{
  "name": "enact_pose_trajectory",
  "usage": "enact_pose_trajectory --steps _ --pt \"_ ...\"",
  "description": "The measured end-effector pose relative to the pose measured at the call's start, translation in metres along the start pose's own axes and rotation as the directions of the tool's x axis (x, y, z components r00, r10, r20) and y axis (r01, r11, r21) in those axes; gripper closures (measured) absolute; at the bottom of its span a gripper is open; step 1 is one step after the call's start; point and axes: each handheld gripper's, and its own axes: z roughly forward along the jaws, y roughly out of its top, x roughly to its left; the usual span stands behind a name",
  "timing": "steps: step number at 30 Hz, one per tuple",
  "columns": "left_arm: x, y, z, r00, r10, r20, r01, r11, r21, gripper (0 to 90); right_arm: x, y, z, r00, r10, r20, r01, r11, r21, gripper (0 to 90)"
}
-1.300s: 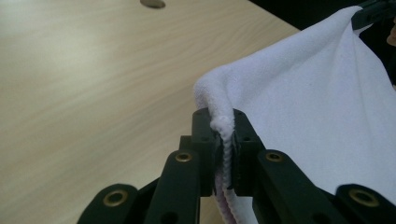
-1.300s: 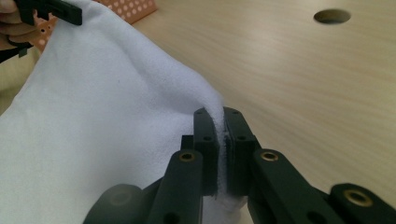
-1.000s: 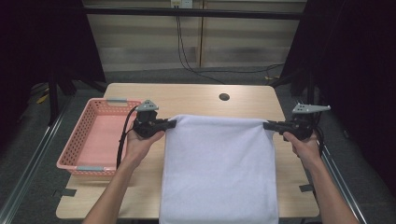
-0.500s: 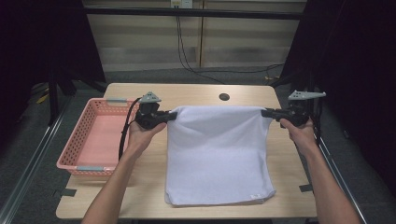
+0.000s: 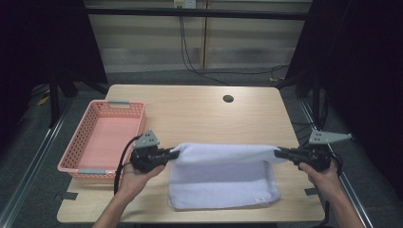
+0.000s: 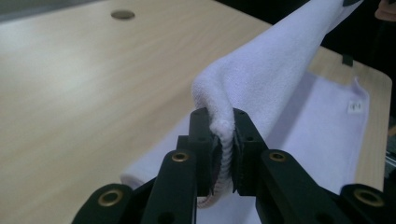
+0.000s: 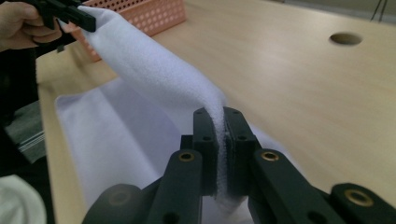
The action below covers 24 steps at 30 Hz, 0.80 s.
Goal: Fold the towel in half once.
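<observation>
1. We note the fingers (image 6: pixel 203 140) of the left gripper (image 5: pixel 167 154) pinch one corner of the white towel (image 5: pixel 223 183); the jaws have just eased open slightly.
2. The right gripper (image 5: pixel 281 153) clamps the opposite corner (edge taut between them).
3. The towel's lower half lies on the wooden table (image 5: pixel 199 114), beside the pink basket (image 5: pixel 102 137).

A towel (image 5: pixel 223 183) is lying on the near part of the bench (image 5: pixel 199 111), its raised edge stretching between the left hand-held gripper (image 5: pixel 172 153) and the right hand-held gripper (image 5: pixel 277 153), while a basket (image 5: pixel 76 164) is sitting at the bench's left edge.
</observation>
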Motion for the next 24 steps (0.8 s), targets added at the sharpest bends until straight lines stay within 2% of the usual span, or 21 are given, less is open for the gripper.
enact_pose_trajectory --steps 1,2,3,4,6,7,8,9,11,12,13,14,17,19,20,22,23,24 --pt "-0.002 -0.007 0.000 1.0000 -0.003 0.005 0.003 1.0000 0.000 80.7 0.008 -0.017 0.001 0.9997 0.009 -0.022 -0.009 1.000 0.024 85.2" --pt "-0.004 -0.013 -0.001 1.0000 -0.003 0.005 0.003 0.9999 0.011 80.7 0.008 -0.017 0.001 0.9997 0.009 -0.022 -0.009 1.000 0.024 85.2" --pt "-0.005 -0.018 -0.001 0.9998 -0.009 0.020 0.009 0.9997 0.021 79.9 0.016 -0.033 0.002 0.9998 0.011 -0.019 -0.009 0.997 0.074 84.3" --pt "-0.009 -0.023 -0.001 0.9996 -0.007 0.028 0.006 0.9996 0.026 79.9 0.016 -0.033 0.002 0.9998 0.011 -0.019 -0.009 0.997 0.074 84.3" --pt "-0.014 -0.031 -0.001 0.9990 -0.009 0.044 0.007 0.9986 0.053 78.3 0.021 -0.044 0.002 0.9997 0.002 -0.025 0.000 0.994 0.112 82.4" --pt "-0.019 -0.042 0.002 0.9977 -0.007 0.067 -0.001 0.9928 0.120 75.8 0.026 -0.052 0.000 0.9995 0.015 -0.027 -0.011 0.989 0.149 80.1" --pt "-0.019 -0.042 0.002 0.9977 -0.007 0.067 -0.001 0.9928 0.120 75.6 0.026 -0.052 0.000 0.9995 0.015 -0.027 -0.011 0.989 0.149 80.1" --pt "-0.023 -0.048 0.003 0.9979 0.009 0.064 -0.018 0.9906 0.135 75.6 0.027 -0.054 0.000 0.9993 0.014 -0.035 -0.008 0.988 0.156 80.1" --pt "-0.026 -0.059 0.004 0.9952 -0.007 0.098 -0.009 0.9865 0.163 74.9 0.031 -0.061 0.002 0.9986 0.015 -0.050 -0.005 0.981 0.193 78.3" --pt "-0.027 -0.061 0.004 0.9952 -0.006 0.097 -0.012 0.9846 0.174 73.3 0.035 -0.064 0.003 0.9991 0.000 -0.043 0.009 0.976 0.216 76.0" --pt "-0.029 -0.063 0.002 0.9944 -0.006 0.105 -0.013 0.9840 0.178 70.4 0.039 -0.066 0.001 0.9983 0.000 -0.059 0.013 0.974 0.225 71.0" --pt "-0.029 -0.065 0.000 0.9913 -0.008 0.131 -0.016 0.9837 0.179 70.4 0.039 -0.066 0.001 0.9983 0.000 -0.059 0.013 0.974 0.225 71.0" --pt "-0.031 -0.068 -0.008 0.9870 -0.007 0.161 -0.022 0.9835 0.180 65.6 0.045 -0.069 -0.005 0.9989 -0.005 -0.047 0.016 0.971 0.237 65.0" --pt "-0.032 -0.070 -0.012 0.9848 0.005 0.174 -0.037 0.9823 0.183 62.5 0.048 -0.071 -0.009 0.9983 0.012 -0.057 0.002 0.975 0.224 60.1" --pt "-0.033 -0.070 -0.014 0.9848 0.004 0.174 -0.035 0.9839 0.175 60.9 0.051 -0.071 -0.010 0.9992 0.004 -0.040 0.005 0.975 0.224 58.5" --pt "-0.030 -0.068 -0.018 0.9818 -0.018 0.189 -0.008 0.9902 0.139 55.1 0.054 -0.070 -0.010 0.9996 0.010 -0.025 -0.005 0.981 0.193 55.2" --pt "-0.024 -0.063 -0.020 0.9782 -0.037 0.204 0.021 0.9963 0.083 52.4 0.055 -0.068 -0.007 0.9999 0.014 0.000 -0.014 0.988 0.155 54.7" --pt "-0.024 -0.063 -0.020 0.9782 -0.037 0.204 0.021 0.9963 0.083 52.2 0.055 -0.068 -0.007 0.9999 0.014 0.000 -0.014 0.988 0.155 54.7"
